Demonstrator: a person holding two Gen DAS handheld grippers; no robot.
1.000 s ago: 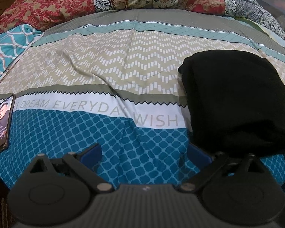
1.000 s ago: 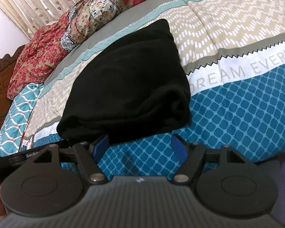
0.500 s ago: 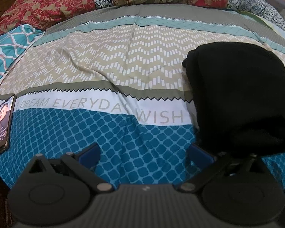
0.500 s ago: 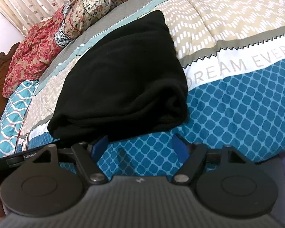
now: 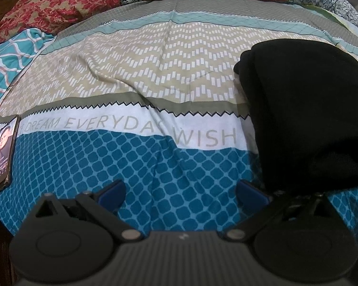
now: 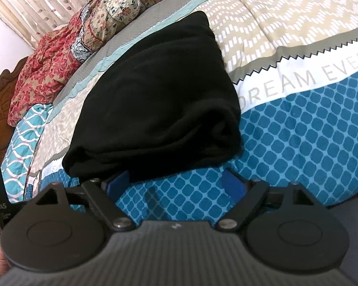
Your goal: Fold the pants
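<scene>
Folded black pants (image 6: pixel 152 100) rest near the bed's (image 5: pixel 155 76) front edge; right tongs (image 6: pixel 176 186) opening, left tongs (image 5: pixel 181 190) spread, both empty — best withdrawn without snagging.

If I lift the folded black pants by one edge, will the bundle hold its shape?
Probably not. The black pants look like soft, thick fabric in loose rounded layers, so they would likely droop and unfold. They seem light, and would likely drag on the bedspread rather than slide.
</scene>
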